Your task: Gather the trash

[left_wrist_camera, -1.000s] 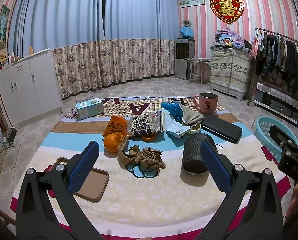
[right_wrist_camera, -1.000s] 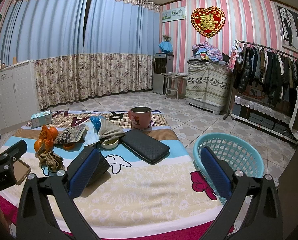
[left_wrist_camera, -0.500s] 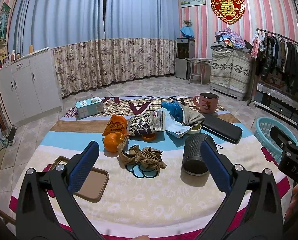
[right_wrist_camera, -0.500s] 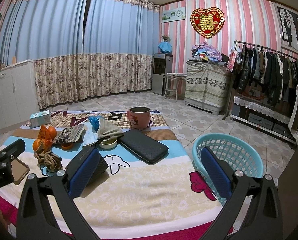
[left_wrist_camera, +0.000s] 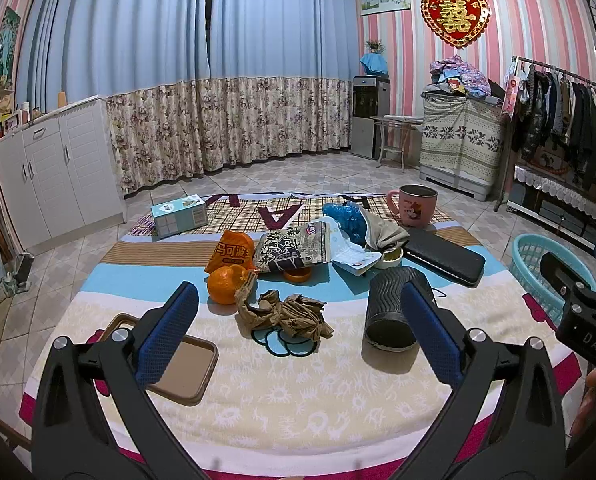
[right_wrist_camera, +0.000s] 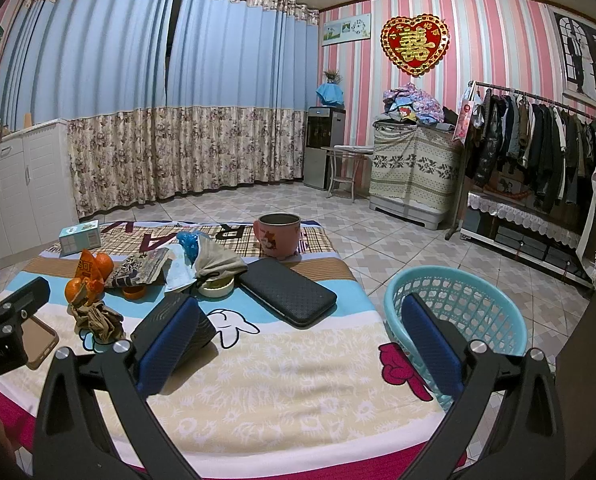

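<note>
Both tools wide open, nothing held. Left tool (left_wrist_camera: 298,336) hovers over worktop (left_wrist_camera: 298,392); crumpled brown paper (left_wrist_camera: 284,314) lies just ahead, btwn its fingers. Right tool (right_wrist_camera: 298,344) points at worktop edge; teal basket (right_wrist_camera: 458,304) sits behind its right finger, beside the worktop.

The tablecloth (left_wrist_camera: 298,392) is soft printed cloth, matt and faintly wrinkled. The crumpled wrapper (left_wrist_camera: 284,314) is rough brown paper, creased all over. The snack bags (left_wrist_camera: 294,248) look like glossy plastic film. The black cylinder (left_wrist_camera: 394,308) has a ribbed matt skin, perhaps rubber, though the view is too coarse to be sure. The black case (right_wrist_camera: 286,292) shows a fine pebbled matt texture. The pink mug (right_wrist_camera: 277,236) is smooth with a dull metallic lining. The basket (right_wrist_camera: 458,300) is smooth turquoise plastic lattice. The gripper pads (left_wrist_camera: 166,340) are blue and grainy on black matt arms.
</note>
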`<state>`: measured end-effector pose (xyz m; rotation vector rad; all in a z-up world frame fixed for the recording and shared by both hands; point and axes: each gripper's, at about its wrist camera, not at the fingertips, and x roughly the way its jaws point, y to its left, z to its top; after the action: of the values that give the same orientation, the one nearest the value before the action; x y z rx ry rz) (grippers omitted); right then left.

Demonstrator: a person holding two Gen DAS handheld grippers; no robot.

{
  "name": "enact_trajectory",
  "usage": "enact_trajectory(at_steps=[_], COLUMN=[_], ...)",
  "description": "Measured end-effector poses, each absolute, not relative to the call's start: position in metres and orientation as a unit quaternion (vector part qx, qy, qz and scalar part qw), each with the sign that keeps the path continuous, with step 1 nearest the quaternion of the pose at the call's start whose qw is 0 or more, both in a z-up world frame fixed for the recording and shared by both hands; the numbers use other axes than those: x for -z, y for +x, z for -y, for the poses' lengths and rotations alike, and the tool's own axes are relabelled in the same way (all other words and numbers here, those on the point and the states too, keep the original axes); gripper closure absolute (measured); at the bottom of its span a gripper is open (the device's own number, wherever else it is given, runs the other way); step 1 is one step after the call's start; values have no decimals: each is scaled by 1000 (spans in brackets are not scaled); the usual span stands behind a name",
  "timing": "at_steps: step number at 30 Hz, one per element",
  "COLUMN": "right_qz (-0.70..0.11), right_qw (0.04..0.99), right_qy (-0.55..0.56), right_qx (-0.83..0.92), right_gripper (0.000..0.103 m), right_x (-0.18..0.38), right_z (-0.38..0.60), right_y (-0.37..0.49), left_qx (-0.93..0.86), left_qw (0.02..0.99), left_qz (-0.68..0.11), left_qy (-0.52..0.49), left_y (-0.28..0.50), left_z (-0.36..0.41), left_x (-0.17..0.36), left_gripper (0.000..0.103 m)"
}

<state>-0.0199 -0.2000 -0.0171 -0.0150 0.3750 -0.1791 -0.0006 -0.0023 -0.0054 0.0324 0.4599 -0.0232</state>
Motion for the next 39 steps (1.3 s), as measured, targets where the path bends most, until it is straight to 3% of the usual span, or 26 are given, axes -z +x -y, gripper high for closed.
enact_trajectory(at_steps=[39], right_qz=[-195], right_qw=[976], right_qy=[15], right_qx=[100], right_gripper=[4], right_x=[18], right_z=[220], right_y=[-6], left_qx=[-16], left_qw=[970], left_qz=[-241], left_qy=[7], left_y=[15], left_z=[-21], left_x=[12], left_gripper=[5])
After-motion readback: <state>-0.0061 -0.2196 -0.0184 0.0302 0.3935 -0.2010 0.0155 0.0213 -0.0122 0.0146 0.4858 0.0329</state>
